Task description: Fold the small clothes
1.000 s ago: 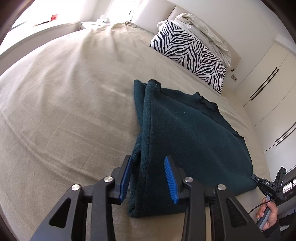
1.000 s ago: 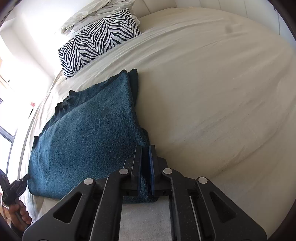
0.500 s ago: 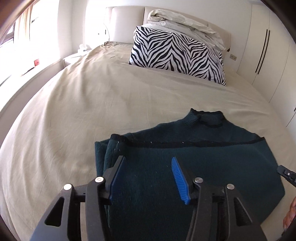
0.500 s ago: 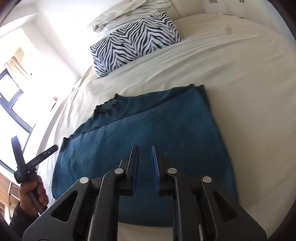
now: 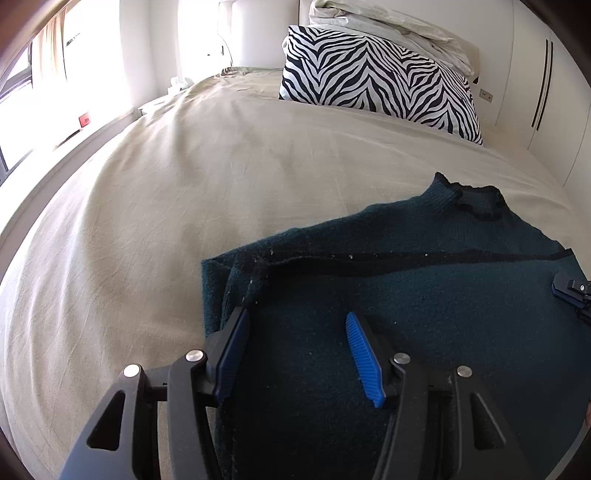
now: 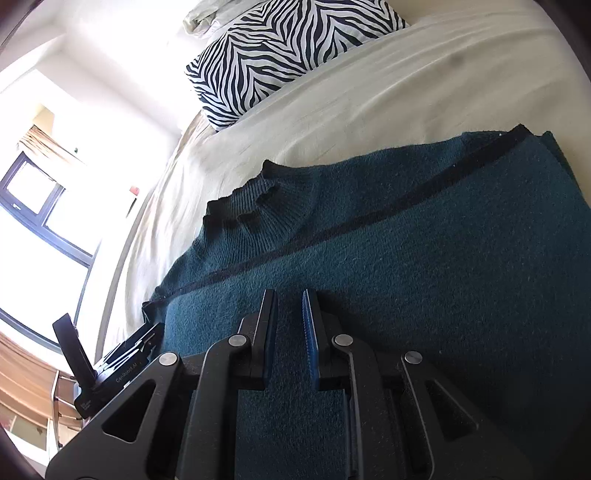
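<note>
A dark teal knit sweater [image 5: 424, 295] lies folded on the beige bed, its collar [image 5: 476, 201] toward the pillows and a dark folded edge running across it. It also shows in the right wrist view [image 6: 424, 266]. My left gripper [image 5: 295, 332] is open wide and empty, hovering over the sweater's left part. My right gripper [image 6: 289, 314] is open by a narrow gap, empty, over the sweater's middle. The right gripper's tip shows at the left wrist view's right edge [image 5: 570, 290]. The left gripper shows at the lower left of the right wrist view [image 6: 122, 354].
A zebra-print pillow [image 5: 380, 81] with a cream duvet [image 5: 388, 26] on it stands at the bed's head. The beige bedsheet [image 5: 166, 221] spreads to the left. Windows [image 6: 37, 206] and white wardrobe doors [image 5: 546, 92] flank the bed.
Both grippers have swung from the sweater's sides to over it, facing the pillows. The right gripper, shut a second ago, has opened slightly. The left stayed open.
</note>
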